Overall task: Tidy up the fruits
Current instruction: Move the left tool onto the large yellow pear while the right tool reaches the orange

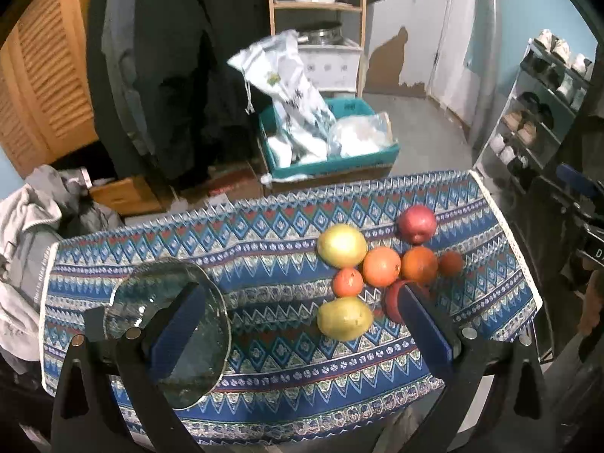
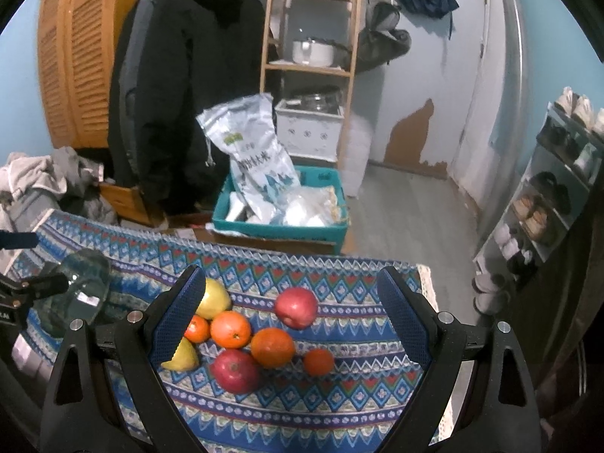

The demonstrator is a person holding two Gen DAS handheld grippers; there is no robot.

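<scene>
Several fruits lie in a cluster on the patterned blue tablecloth: two yellow pears, two red apples, oranges and small tangerines. A clear glass plate lies on the cloth at the left, empty. My left gripper is open above the table, between plate and fruit. My right gripper is open and hovers above the fruit cluster. The left gripper's tip shows at the left edge of the right wrist view.
Behind the table stand a teal crate with white bags, a wooden shelf with pots, hanging dark coats and a shoe rack at the right. Clothes are piled at the left.
</scene>
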